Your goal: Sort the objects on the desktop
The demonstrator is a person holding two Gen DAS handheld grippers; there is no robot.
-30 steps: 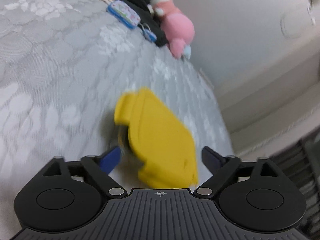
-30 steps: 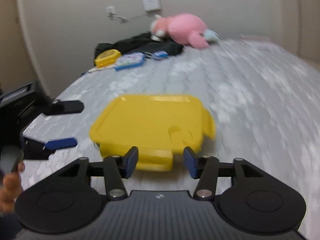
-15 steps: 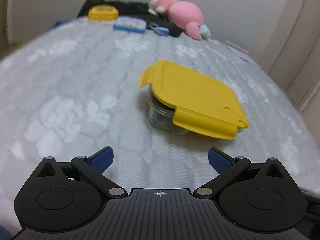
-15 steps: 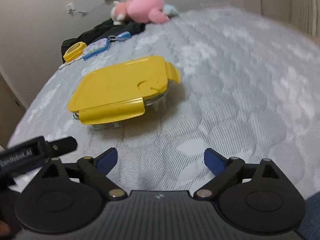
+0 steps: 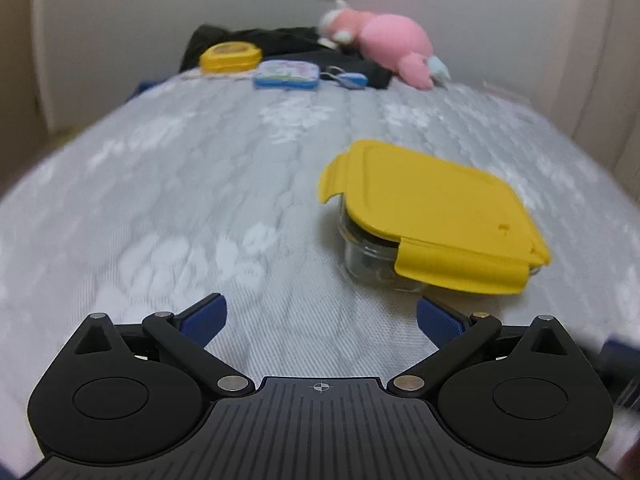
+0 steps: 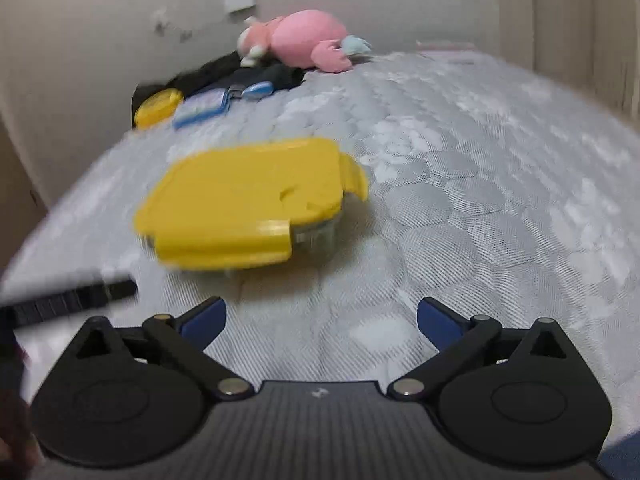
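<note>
A clear box with a yellow snap lid (image 5: 432, 216) sits on the grey patterned mattress (image 5: 200, 184); it also shows in the right wrist view (image 6: 248, 200). My left gripper (image 5: 320, 316) is open and empty, short of the box, which lies ahead to its right. My right gripper (image 6: 320, 316) is open and empty, with the box ahead to its left. Far back lie a small yellow box (image 5: 231, 56), a blue pencil case (image 5: 287, 75) and a blue key fob (image 5: 352, 79).
A pink plush toy (image 5: 384, 46) and black clothing (image 5: 280, 42) lie at the far end by the wall. The left gripper's black finger (image 6: 76, 300) shows at the left of the right wrist view. The mattress edge drops off on both sides.
Both grippers opened and pulled back from the yellow-lidded box, which now rests on the mattress. The views have levelled out toward the far wall.
</note>
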